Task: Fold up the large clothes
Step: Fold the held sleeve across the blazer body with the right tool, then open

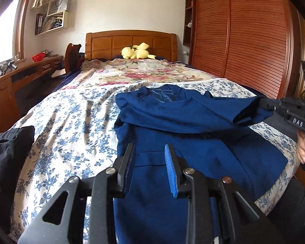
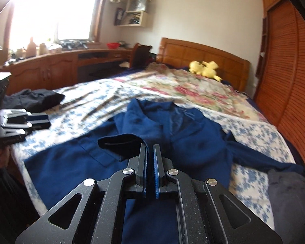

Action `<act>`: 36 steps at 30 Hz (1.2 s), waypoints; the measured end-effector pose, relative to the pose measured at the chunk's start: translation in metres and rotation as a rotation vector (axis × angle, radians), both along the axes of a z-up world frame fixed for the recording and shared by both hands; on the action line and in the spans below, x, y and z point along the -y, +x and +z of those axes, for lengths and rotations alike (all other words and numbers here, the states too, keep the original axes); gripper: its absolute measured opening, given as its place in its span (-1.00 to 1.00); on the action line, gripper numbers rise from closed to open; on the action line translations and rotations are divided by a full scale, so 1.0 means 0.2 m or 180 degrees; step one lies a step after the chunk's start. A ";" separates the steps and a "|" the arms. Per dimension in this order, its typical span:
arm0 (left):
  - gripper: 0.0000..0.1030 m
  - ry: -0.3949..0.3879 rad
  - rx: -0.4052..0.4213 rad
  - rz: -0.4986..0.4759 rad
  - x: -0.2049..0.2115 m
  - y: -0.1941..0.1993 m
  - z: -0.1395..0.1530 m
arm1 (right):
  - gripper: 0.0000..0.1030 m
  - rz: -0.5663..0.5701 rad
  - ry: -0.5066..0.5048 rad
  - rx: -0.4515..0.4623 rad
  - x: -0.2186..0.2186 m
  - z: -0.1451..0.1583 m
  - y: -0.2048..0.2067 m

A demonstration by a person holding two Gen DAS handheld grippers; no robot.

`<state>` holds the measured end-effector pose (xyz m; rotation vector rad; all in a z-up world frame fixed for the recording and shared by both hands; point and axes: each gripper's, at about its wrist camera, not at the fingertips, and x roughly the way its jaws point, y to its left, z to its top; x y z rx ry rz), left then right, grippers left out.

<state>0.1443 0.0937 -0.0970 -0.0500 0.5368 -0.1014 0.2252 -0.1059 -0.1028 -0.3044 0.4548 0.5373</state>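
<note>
A dark blue jacket (image 1: 172, 142) lies collar-up on the floral bed sheet (image 1: 71, 118). It also shows in the right wrist view (image 2: 172, 134). My right gripper (image 2: 150, 148) is shut on the cuff of one sleeve (image 2: 120, 142) and holds it over the jacket's body; the same gripper (image 1: 263, 102) shows in the left wrist view, pinching that sleeve (image 1: 193, 111), which is folded across the chest. My left gripper (image 1: 150, 152) is open, its fingers hovering over the jacket's lower front. It also shows at the left edge of the right wrist view (image 2: 39, 121).
A black garment (image 1: 8, 148) lies at the bed's left edge. A yellow plush toy (image 1: 137, 53) sits by the wooden headboard (image 1: 130, 42). A wooden wardrobe (image 1: 244, 40) runs along the right, a desk (image 1: 20, 75) along the left. A grey garment (image 2: 288, 195) lies at the bed's near right.
</note>
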 end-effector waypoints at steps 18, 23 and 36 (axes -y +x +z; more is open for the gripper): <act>-0.48 -0.0010 -0.0053 -0.0197 0.17 0.08 0.00 | 0.10 -0.0096 -0.0324 -0.0580 0.04 -0.37 0.05; -0.48 -0.0036 -0.0047 -0.0211 0.18 0.09 0.01 | 0.10 0.0130 -0.0364 -0.0770 -0.09 -0.43 0.13; -0.48 -0.0028 -0.0045 -0.0187 0.16 0.07 0.01 | -0.95 -0.0013 -0.0399 -0.0785 -0.07 -0.43 0.27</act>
